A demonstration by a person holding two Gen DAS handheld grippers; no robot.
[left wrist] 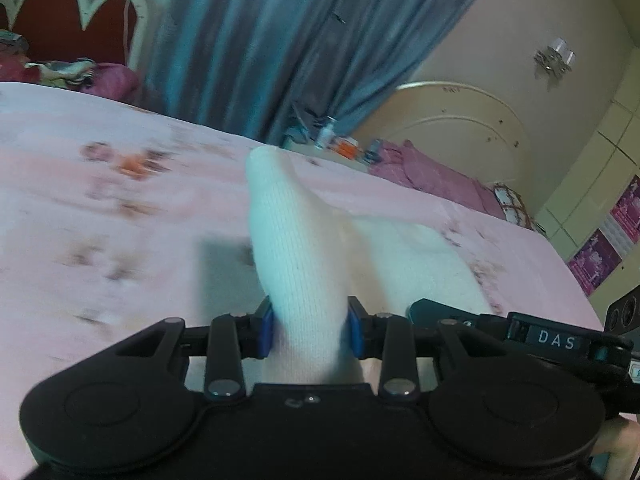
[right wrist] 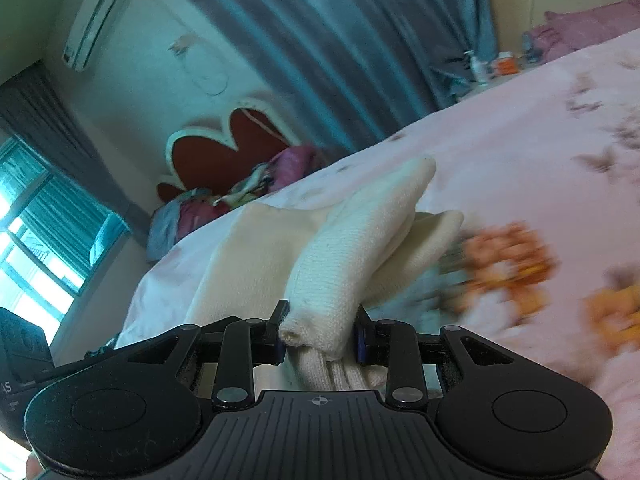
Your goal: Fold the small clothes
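The bed (left wrist: 120, 208) fills most of the room from where I stand, spread with a pink sheet printed with blurred flowers, orange ones showing at about three o'clock in the right wrist view. Behind it hangs a long blue-grey curtain (left wrist: 260, 40), running up toward twelve o'clock. At ten o'clock in the left wrist view sits a red scalloped headboard (left wrist: 60, 24) with a white edge, and rumpled pink bedding (left wrist: 108, 78) heaped just below it. A cream rounded footboard (left wrist: 460, 128) stands at two o'clock, with small bottles (left wrist: 328, 134) on a surface just beside the curtain's foot. An air conditioner (right wrist: 96, 20) is mounted high on the wall at eleven o'clock in the right wrist view, above a bright window (right wrist: 40, 240) at nine o'clock.

The white knitted garment (left wrist: 304, 248) is lifted off the sheet near the middle of the bed, one part rising toward twelve o'clock while the rest trails down onto the pink sheet toward three o'clock.

The left gripper (left wrist: 310, 330) pinches a bunched fold of the garment between its blue pads, which press on the cloth from both sides. The right gripper (right wrist: 320, 332) likewise clamps a rolled edge of the same white knit, its fingers squeezed against the fabric. The right gripper's black body shows at four o'clock in the left wrist view.
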